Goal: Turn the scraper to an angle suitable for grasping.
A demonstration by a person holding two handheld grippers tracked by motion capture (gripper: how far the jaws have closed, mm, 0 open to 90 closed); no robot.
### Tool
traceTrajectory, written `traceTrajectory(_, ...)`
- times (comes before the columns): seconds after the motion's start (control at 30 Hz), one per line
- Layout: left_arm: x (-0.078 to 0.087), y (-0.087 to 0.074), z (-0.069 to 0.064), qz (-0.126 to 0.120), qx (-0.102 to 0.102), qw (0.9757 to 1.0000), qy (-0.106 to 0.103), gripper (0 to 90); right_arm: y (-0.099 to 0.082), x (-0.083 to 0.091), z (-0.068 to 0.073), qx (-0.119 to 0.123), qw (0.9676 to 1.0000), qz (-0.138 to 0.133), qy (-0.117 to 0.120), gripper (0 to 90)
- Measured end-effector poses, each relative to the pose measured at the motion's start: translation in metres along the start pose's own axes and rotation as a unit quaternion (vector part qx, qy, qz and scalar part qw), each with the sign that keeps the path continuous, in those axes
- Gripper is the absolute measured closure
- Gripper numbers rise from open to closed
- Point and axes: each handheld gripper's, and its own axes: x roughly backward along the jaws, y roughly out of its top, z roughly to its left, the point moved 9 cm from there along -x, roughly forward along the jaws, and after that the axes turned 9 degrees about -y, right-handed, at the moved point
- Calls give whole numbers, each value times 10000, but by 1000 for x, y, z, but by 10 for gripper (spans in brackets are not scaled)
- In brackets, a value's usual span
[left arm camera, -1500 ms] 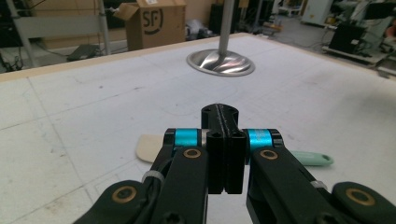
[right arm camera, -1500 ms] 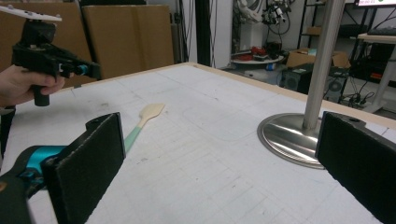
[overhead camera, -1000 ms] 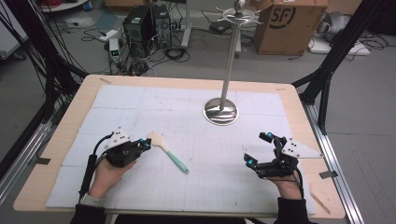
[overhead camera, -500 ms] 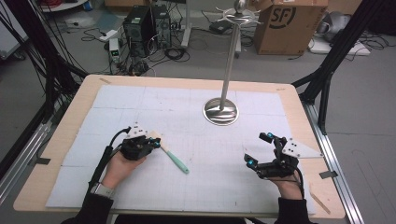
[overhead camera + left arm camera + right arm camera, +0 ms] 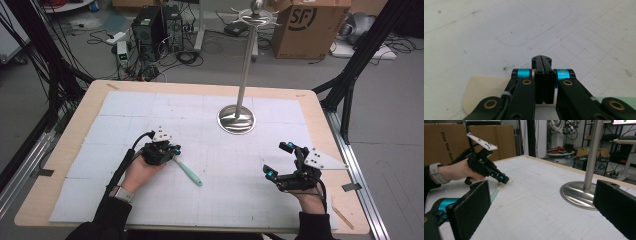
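A spatula point(image 5: 191, 173) with a cream head point(image 5: 481, 92) and a teal handle point(image 5: 495, 192) lies on the white mat left of centre. My left gripper point(image 5: 174, 149) is shut, its jaws pressed flat together with nothing between them. Its tips point(image 5: 541, 61) point down over the spot where the head meets the handle, and the gripper's body hides the head in the high view. The right gripper view also takes in the left gripper point(image 5: 503, 179), tips down at the spatula. My right gripper point(image 5: 276, 160) rests at the right front of the table, wide open and holding nothing point(image 5: 544, 212).
A metal stand with a round base point(image 5: 236, 119) and a tall pole rises at the middle back of the table. The wooden table edge point(image 5: 200, 86) frames the white mat. Boxes, cables and computers lie on the floor beyond.
My left gripper has moved right across the mat and now sits over the spatula's head, which it covers. The right gripper has stayed put.
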Motion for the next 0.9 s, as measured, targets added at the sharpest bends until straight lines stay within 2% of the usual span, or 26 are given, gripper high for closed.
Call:
traceTrajectory(0.2, -3, -4, 2, 55, -34, 9999, -103, 897, -2, -2, 0, 27, 10000, 29, 7, 7)
traceTrajectory(0.27, -3, -4, 2, 55, 14, 9999, -163, 897, -2, -2, 0, 16, 10000, 43, 11, 7)
traceTrajectory(0.33, -2, -5, 1, 84, -49, 9998, -166, 897, -2, -2, 0, 38, 10000, 39, -9, 7)
traceTrajectory(0.47, 1, -8, -4, 217, -408, 9989, 30, 898, -1, 0, -3, 5, 10000, -8, -71, 7)
traceTrajectory(0.63, 7, -13, -7, 255, -517, 9983, 13, 898, -1, 2, -5, -28, 10000, -19, -77, 7)
traceTrajectory(0.9, 23, -25, -12, 379, -541, 9978, -63, 898, -4, -1, -3, 26, 10000, 55, -27, 7)
